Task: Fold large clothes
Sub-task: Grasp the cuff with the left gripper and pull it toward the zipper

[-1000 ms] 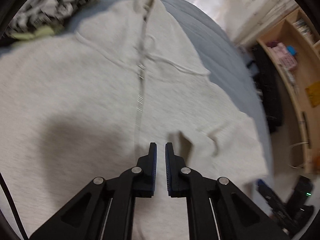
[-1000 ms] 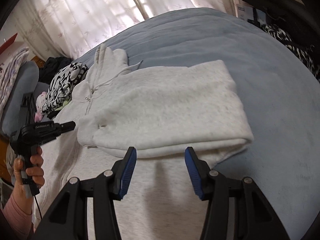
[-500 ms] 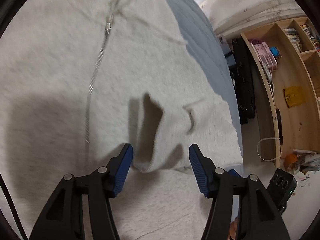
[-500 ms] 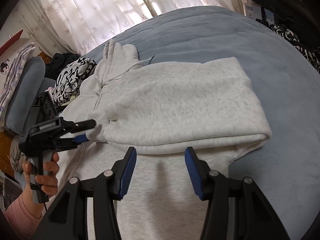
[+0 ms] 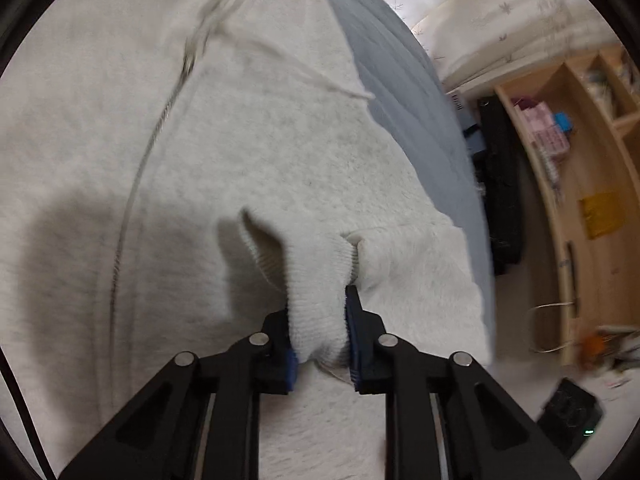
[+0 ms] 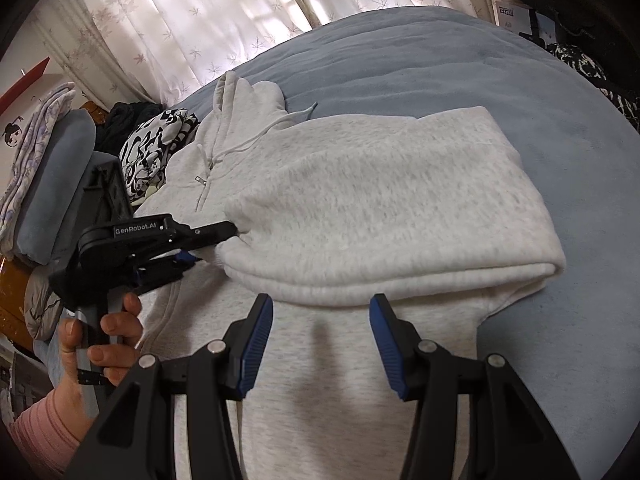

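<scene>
Here, by view.
Left wrist view, left gripper (image 5: pixel 318 322): jaws have just been closing and now pinch the ribbed cuff (image 5: pixel 312 280), which bulges between the blue pads.
Left wrist view, garment: pale grey fleece hoodie (image 5: pixel 248 152) spreads ahead of the jaws on the blue-grey bed (image 5: pixel 404 92); the metal zip (image 5: pixel 132 208) runs left of the jaws, the drawstring (image 5: pixel 320 78) lies far ahead.
Left wrist view, texture: cuff is tight rib knit, elastic; body is soft, napped and thick; image is partly motion-blurred.
Right wrist view, right gripper (image 6: pixel 322 344): jaws stand half open, nothing between the pads, hovering over the hoodie's lower body.
Right wrist view, fold: the sleeve (image 6: pixel 384 208) lies folded across the chest just ahead of the jaws, a rounded double-layer roll at its near edge.
Right wrist view, left side: a hand (image 6: pixel 102 336) holds the other tool, its tips at the sleeve's cuff end, left of the jaws.
Step in hand (judgement): positioning the sleeve cuff.
Technique: keep the pinch on the rib, carry low, lay the sleeve flat without dragging lower layers; the free jaws can pin the fold.
</scene>
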`<state>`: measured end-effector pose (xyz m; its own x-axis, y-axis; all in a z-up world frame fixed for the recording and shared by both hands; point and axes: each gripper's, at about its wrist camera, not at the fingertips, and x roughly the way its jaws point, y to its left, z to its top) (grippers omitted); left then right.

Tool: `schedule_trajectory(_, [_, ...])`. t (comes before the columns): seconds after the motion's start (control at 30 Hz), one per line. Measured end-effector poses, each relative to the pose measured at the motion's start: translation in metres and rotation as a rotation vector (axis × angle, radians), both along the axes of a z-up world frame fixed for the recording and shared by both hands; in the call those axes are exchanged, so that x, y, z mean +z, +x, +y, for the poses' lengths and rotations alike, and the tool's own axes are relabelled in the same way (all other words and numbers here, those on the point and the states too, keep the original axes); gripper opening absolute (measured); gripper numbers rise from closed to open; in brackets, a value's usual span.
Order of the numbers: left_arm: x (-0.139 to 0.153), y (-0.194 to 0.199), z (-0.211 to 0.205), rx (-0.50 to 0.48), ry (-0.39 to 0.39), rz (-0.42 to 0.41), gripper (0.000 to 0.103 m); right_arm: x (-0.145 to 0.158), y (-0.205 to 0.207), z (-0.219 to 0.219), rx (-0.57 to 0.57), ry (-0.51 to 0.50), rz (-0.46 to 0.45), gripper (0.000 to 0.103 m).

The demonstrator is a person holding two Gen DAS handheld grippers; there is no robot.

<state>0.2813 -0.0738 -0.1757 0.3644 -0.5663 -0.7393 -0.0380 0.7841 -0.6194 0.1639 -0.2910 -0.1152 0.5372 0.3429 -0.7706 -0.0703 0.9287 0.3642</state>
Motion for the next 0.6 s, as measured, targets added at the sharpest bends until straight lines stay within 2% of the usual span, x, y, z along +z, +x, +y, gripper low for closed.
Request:
schedule_trajectory(0.13, [0.042, -0.002, -0.008, -0.005, 0.111, -0.059, 0.015, 0.009, -0.003, -0.006, -0.008, -0.006, -0.019, 0.051])
schedule_trajectory(0.2, [0.071, -0.003, 0.0, 0.007, 0.163, -0.114, 0.015, 0.018, -0.007, -0.011, -0.015, -0.02, -0.048, 0.051])
schedule_trajectory(0.33, [0.097, -0.002, 0.026, 0.055, 0.294, -0.163, 0.016, 0.028, -0.008, -0.025, -0.039, -0.038, -0.075, 0.051])
schedule_trajectory(0.4, [0.09, 0.005, 0.047, 0.093, 0.366, -0.137, 0.016, 0.027, -0.007, -0.032, -0.061, -0.036, -0.067, 0.051])
schedule_trajectory(0.5, [0.052, 0.012, 0.075, 0.102, 0.436, -0.041, 0.022, 0.017, 0.0, -0.039, -0.093, -0.073, -0.032, 0.051])
schedule_trajectory(0.53, [0.036, 0.014, 0.081, 0.102, 0.434, -0.008, 0.025, 0.014, 0.003, -0.04, -0.097, -0.079, -0.02, 0.051])
schedule_trajectory(0.6, [0.008, 0.016, 0.095, 0.117, 0.402, 0.041, 0.04, 0.008, 0.009, -0.04, -0.101, -0.089, 0.005, 0.051])
